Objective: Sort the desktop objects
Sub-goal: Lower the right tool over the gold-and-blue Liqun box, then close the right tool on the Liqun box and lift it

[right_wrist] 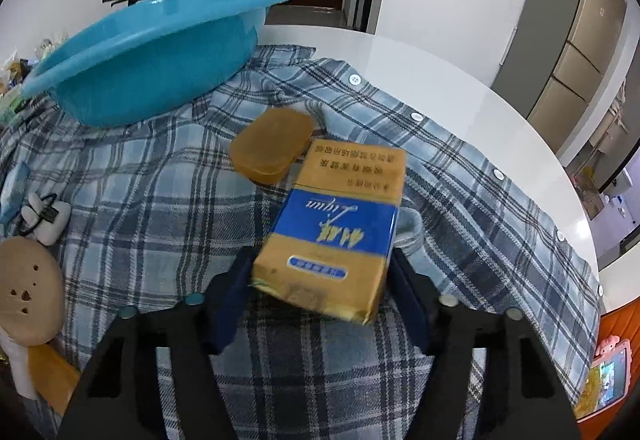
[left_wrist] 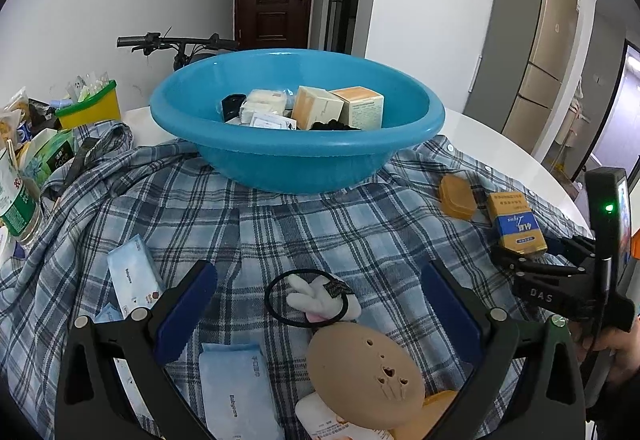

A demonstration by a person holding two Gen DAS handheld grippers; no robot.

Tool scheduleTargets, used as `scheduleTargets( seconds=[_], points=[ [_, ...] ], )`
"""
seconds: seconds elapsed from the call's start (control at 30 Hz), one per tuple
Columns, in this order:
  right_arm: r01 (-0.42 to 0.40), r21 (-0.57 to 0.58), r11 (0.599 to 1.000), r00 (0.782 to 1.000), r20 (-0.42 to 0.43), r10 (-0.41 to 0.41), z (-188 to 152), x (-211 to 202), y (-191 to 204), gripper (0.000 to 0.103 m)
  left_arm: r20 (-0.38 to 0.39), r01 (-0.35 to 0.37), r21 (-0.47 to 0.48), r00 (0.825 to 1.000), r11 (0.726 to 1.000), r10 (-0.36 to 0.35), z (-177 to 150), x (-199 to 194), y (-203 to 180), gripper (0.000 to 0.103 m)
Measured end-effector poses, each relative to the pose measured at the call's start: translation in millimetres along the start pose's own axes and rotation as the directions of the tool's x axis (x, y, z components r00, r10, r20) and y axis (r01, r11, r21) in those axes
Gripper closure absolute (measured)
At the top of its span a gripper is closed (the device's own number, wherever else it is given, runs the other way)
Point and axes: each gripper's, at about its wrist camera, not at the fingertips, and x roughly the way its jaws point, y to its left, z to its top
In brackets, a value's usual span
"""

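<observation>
Bottle: at the bench's left edge, cut off by the frame; its label only partly readable.
Packets: pale blue, on the checked shirt; one half hidden behind the left gripper's finger.
Left gripper: spread wide, holding nothing; a hair tie with a plush rabbit lies between its fingers.
Tan disc: pierced with holes, covering a white packet beneath, cut off at the bottom.
Basin: blue, mid-bench on the shirt; boxes inside, partly hidden by its rim.
Soap-shaped case: just beyond the pack.
Right gripper: closed around the yellow-and-blue pack near the bench's right edge; the pads' contact is partly hidden.
</observation>
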Motion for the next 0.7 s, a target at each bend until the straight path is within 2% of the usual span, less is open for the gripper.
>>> scheduleTargets(
  seconds=[0.13, 0.3, 0.4, 0.57, 0.63, 0.7],
  points=[
    [-0.028, -0.021, 0.999, 0.999, 0.031, 0.028, 3, -11, 5, 0.044, 0.002, 0.001, -0.007, 1.0, 1.0, -0.001, 0, -1, 1, 0.0],
    [0.015, -0.065, 0.998, 0.997, 0.078, -0.01, 9, -21, 10, 0.045, 0.006, 0.003, -0.015, 1.0, 1.0, -0.003, 0, -4, 3, 0.0],
    [0.023, -0.062, 0.998, 0.998, 0.06, -0.019, 10, -17, 7, 0.045, 0.006, 0.005, -0.023, 1.0, 1.0, -0.004, -1, -5, 5, 0.0],
    [-0.012, -0.052, 0.999, 1.0, -0.005, 0.012, 5, -4, -3, 0.046, -0.001, 0.007, -0.037, 1.0, 0.999, -0.007, -2, -3, 8, 0.0],
    [-0.005, -0.058, 0.998, 1.0, -0.006, 0.004, 2, -1, -5, 0.043, -0.003, 0.011, -0.04, 1.0, 0.999, -0.011, -2, -3, 9, 0.0],
    [0.029, -0.046, 0.999, 0.999, 0.016, -0.028, 0, 0, -6, 0.035, -0.002, 0.012, -0.04, 1.0, 0.999, -0.012, -2, -3, 9, 0.0]
  ],
)
